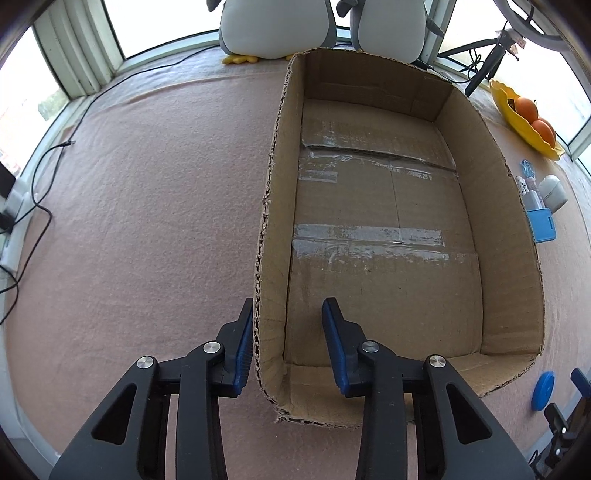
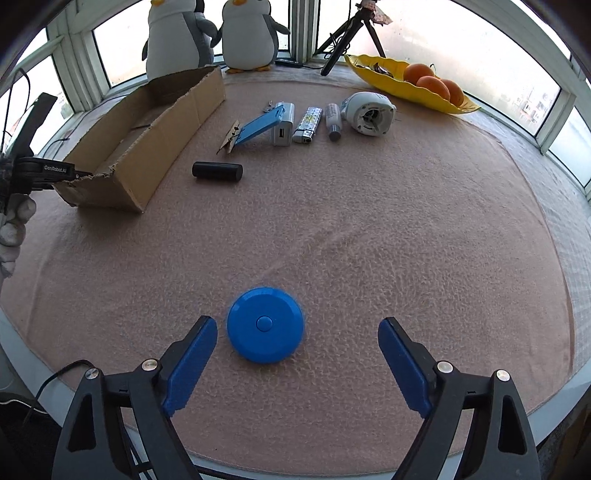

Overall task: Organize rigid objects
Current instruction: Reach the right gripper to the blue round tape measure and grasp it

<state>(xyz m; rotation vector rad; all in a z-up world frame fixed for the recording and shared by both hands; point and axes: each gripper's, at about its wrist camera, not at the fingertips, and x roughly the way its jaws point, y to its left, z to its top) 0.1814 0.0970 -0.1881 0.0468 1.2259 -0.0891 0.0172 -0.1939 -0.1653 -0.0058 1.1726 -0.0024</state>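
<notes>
The left gripper [image 1: 288, 325] straddles the near left wall of the cardboard box [image 1: 388, 295], one blue pad outside against the wall, the other inside and apart from it, so the jaws stand parted around the wall rather than clamped on it. From this wrist you look straight down into the box: a bare taped floor with nothing lying in it. Just past its right wall a few small items peek out, partly hidden by the cardboard, and a blue disc [image 1: 543, 391] sits near the box's near right corner.

The right wrist view fills in what the box hides. The right gripper [image 2: 297, 334] is spread wide over the pink cloth [image 2: 406, 240], and the blue disc [image 2: 265, 325] lies flat between its fingers, close to the left pad, not touching either as far as I can tell. Farther out, a black cylinder [image 2: 217, 171] lies on its side beside the box [image 2: 147, 122]. Beyond it runs a row: a blue card holder [image 2: 258, 127] leaning on a white charger [image 2: 283, 123], a lighter [image 2: 307, 124], a small white tube [image 2: 333, 121] and a round white device [image 2: 367, 112]. A yellow dish [image 2: 399, 88] with oranges [image 2: 430, 83] sits by the window, and two plush penguins [image 2: 210, 33] stand behind the box. At the left edge, the left gripper [image 2: 70, 175] shows at the box's corner.
</notes>
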